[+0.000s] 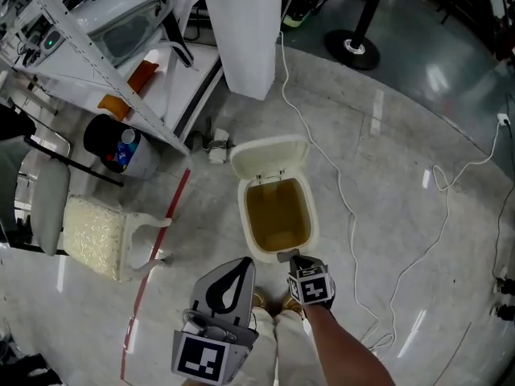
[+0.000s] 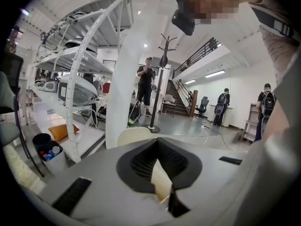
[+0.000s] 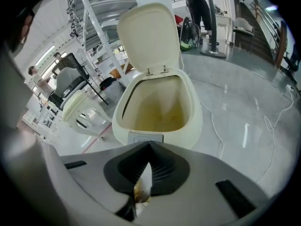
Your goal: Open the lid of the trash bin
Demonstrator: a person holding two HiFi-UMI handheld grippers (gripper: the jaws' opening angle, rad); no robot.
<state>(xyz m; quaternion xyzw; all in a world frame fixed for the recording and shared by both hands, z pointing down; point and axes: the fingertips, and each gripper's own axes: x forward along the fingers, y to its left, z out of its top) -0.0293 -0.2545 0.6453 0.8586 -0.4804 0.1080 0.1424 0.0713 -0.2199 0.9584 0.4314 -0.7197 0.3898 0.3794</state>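
A person is standing over a cream trash bin on a glossy grey floor, seen from above. The bin is sitting mid-scene, just beyond the person's feet. Its hinged lid is standing fully raised at the far edge, tipping away so the yellowish inside is showing. The right hand-held gripper is hovering just short of the bin's near rim, its jaws closed tip to tip with nothing between them. Being so close to the front edge suggests it is placed for working the lid. The left hand-held gripper is hanging further back on the near left, jaws likewise closed and empty, apparently kept out of the way. Judging by the raised lid, the opening looks complete. A white cable is trailing across the floor right of the bin.
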